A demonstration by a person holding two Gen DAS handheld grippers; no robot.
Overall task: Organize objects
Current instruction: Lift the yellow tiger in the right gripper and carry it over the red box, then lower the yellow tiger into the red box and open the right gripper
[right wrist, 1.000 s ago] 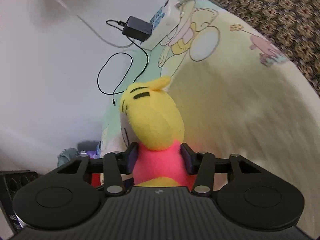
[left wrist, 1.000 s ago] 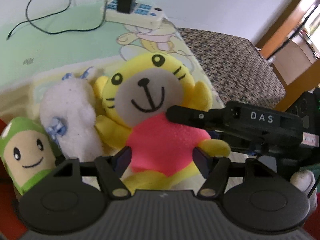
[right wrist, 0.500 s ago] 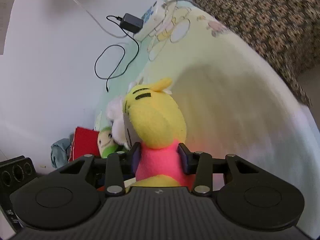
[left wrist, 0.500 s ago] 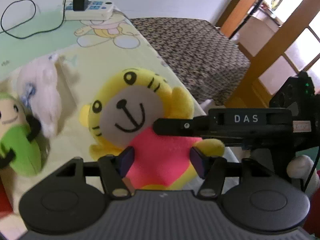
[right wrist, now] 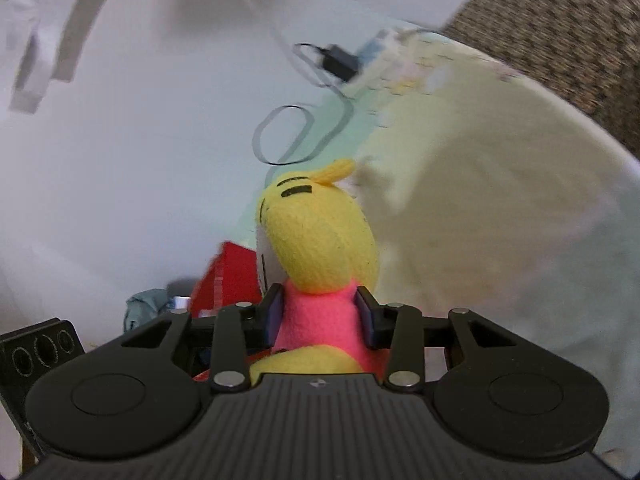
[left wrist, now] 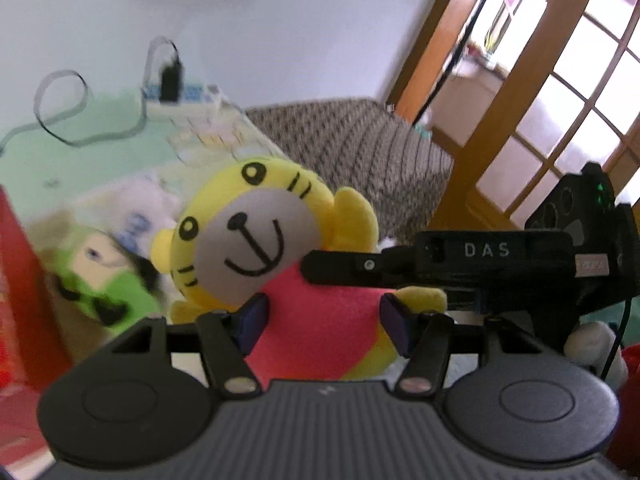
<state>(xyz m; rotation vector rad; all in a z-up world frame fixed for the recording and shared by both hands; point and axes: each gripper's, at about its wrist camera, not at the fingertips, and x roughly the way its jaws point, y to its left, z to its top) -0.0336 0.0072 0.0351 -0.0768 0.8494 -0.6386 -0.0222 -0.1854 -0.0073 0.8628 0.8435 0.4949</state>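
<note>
With both of my hand-held grippers clamped on the tiger plush (left wrist: 320, 320), it hangs clear of the bed (right wrist: 500, 200): left hand-held gripper (left wrist: 324, 320) pinches the pink belly from the front, right hand-held gripper (right wrist: 320, 316) squeezes the torso from behind, so it cannot flop. Red box (left wrist: 20, 280) at left; contents hidden. Green plush (left wrist: 116, 292) lies beside it.

Tiger plush (left wrist: 280, 248) between both claws, green plush (left wrist: 108, 292) left, power strip (left wrist: 180, 94) behind
</note>
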